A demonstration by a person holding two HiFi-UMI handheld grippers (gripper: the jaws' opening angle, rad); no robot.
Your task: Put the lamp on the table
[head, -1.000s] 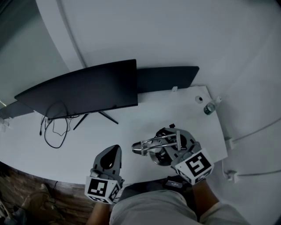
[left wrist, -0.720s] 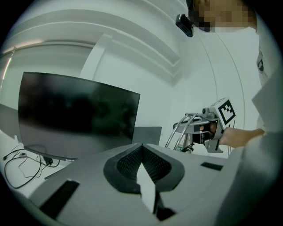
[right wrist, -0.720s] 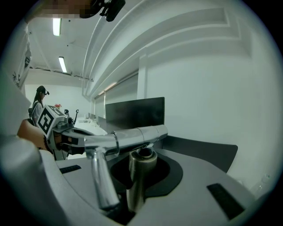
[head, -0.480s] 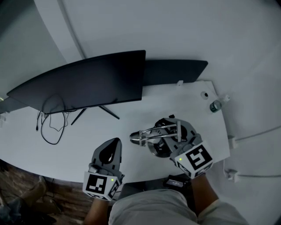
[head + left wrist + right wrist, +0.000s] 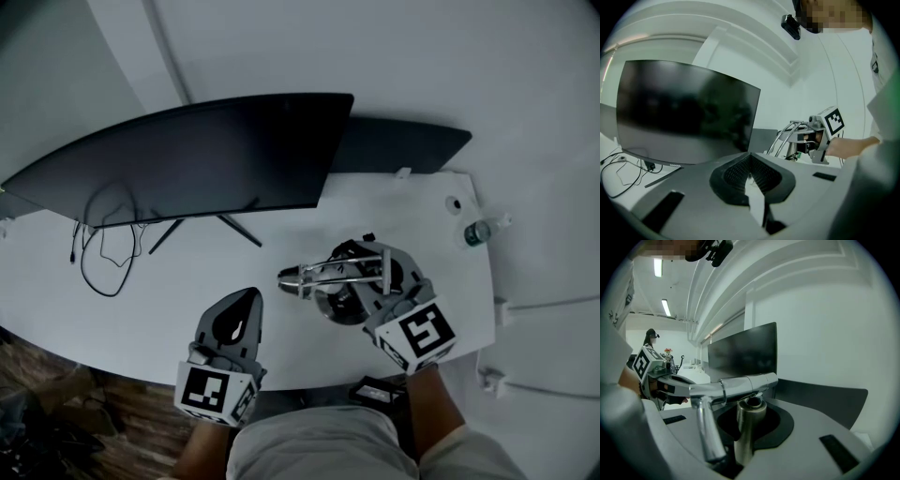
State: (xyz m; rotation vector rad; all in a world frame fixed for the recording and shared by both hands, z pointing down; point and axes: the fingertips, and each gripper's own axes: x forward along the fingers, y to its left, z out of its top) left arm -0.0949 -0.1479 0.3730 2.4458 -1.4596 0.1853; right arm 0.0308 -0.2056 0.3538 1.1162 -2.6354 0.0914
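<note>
The right gripper (image 5: pixel 368 289), tilted slightly down, clamps the lamp (image 5: pixel 321 276) by its post; the left gripper (image 5: pixel 247 300) looks closed, empty.

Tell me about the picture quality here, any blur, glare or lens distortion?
Head view: dim, bluish, reasonably sharp. Left gripper view: heavy fisheye with black corners; the monitor screen looks smeared. Right gripper view: fisheye as well; ceiling lights glare at upper left, and the lamp shines, slightly soft up close.

The lamp (image 5: pixel 334 275) was shiny silver, the table (image 5: pixel 281 239) white, the monitor (image 5: pixel 187 159) and its cable (image 5: pixel 82 271) black, the floor (image 5: pixel 52 380) brown.
</note>
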